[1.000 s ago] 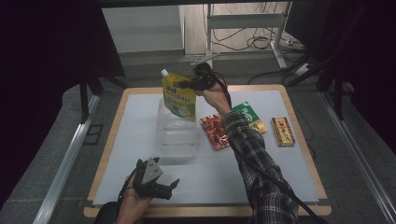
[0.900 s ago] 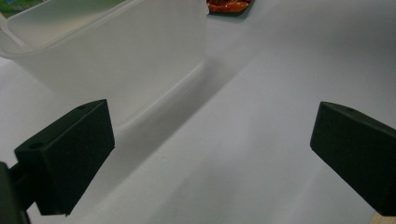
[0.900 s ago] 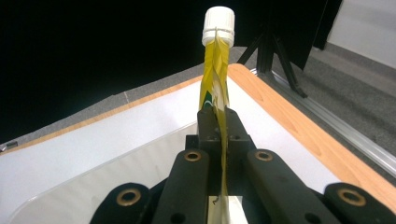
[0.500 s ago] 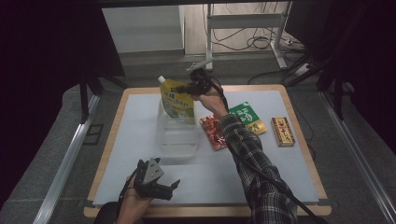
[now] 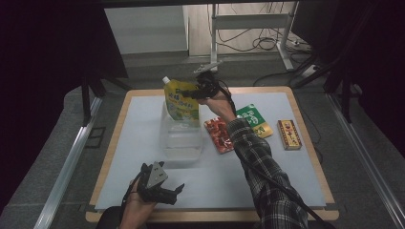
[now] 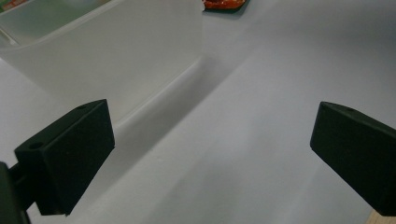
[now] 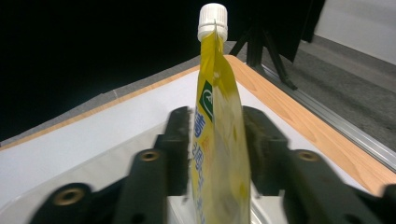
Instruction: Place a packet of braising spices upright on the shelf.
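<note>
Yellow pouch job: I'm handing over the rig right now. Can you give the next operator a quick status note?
Right gripper: jaws have just been opening, with the yellow pouch between them, upright at the clear bin's far end.
Left gripper: open, empty, near the front edge.
Done: pouch in bin.
Left: back the right gripper off. The red packet, green packet and small box are probably next.

A red snack packet (image 5: 219, 135), a green packet (image 5: 254, 119) and a small yellow box (image 5: 289, 134) lie on the white mat (image 5: 138, 124).
</note>
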Available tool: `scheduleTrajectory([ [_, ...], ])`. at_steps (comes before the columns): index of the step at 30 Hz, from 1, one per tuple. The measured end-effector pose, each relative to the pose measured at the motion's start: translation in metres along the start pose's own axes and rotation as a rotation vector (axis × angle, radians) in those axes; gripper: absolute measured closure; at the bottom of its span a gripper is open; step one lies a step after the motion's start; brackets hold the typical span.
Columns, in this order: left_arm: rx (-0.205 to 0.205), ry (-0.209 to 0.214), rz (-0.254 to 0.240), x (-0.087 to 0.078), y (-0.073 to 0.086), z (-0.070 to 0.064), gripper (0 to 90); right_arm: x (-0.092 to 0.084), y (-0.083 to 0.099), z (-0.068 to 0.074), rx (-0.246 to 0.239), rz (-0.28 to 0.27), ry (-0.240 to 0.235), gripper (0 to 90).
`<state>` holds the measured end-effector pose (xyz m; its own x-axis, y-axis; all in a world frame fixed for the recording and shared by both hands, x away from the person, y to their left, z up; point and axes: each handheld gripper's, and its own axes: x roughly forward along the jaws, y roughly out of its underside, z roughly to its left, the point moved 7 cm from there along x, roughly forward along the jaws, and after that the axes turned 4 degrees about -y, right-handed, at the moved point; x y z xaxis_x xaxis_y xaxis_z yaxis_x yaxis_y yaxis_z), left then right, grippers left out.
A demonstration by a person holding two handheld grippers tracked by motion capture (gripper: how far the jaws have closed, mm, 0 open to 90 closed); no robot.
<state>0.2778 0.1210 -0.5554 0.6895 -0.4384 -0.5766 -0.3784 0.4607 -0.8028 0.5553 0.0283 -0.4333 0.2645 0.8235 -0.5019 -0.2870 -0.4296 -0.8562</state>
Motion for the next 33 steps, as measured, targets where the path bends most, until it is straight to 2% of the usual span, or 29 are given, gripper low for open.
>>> scheduleTrajectory([
  [4,-0.009,0.003,-0.005,0.001,0.0,-0.001,0.0,-0.009,0.002,-0.002,0.001,0.013,0.023,45.9],
  [8,-0.01,0.006,-0.005,0.002,0.0,-0.002,0.0,-0.016,0.006,-0.003,-0.018,0.031,0.061,37.2],
  [11,-0.012,0.006,-0.005,0.002,0.0,-0.002,0.0,-0.02,0.012,-0.005,-0.014,0.059,0.076,30.0],
  [20,-0.004,0.009,0.002,0.002,0.001,-0.002,0.0,-0.043,0.029,-0.011,-0.016,0.068,0.09,16.9],
  [21,-0.016,0.009,-0.007,0.003,0.0,-0.003,0.0,-0.046,0.031,-0.012,-0.016,0.068,0.09,15.4],
  [26,-0.017,0.005,-0.015,0.001,-0.001,-0.002,0.0,-0.059,0.043,-0.014,-0.019,0.079,0.101,9.0],
  [33,-0.023,0.008,-0.023,0.001,-0.001,-0.002,0.0,-0.078,0.061,-0.017,-0.01,0.109,0.131,5.8],
])
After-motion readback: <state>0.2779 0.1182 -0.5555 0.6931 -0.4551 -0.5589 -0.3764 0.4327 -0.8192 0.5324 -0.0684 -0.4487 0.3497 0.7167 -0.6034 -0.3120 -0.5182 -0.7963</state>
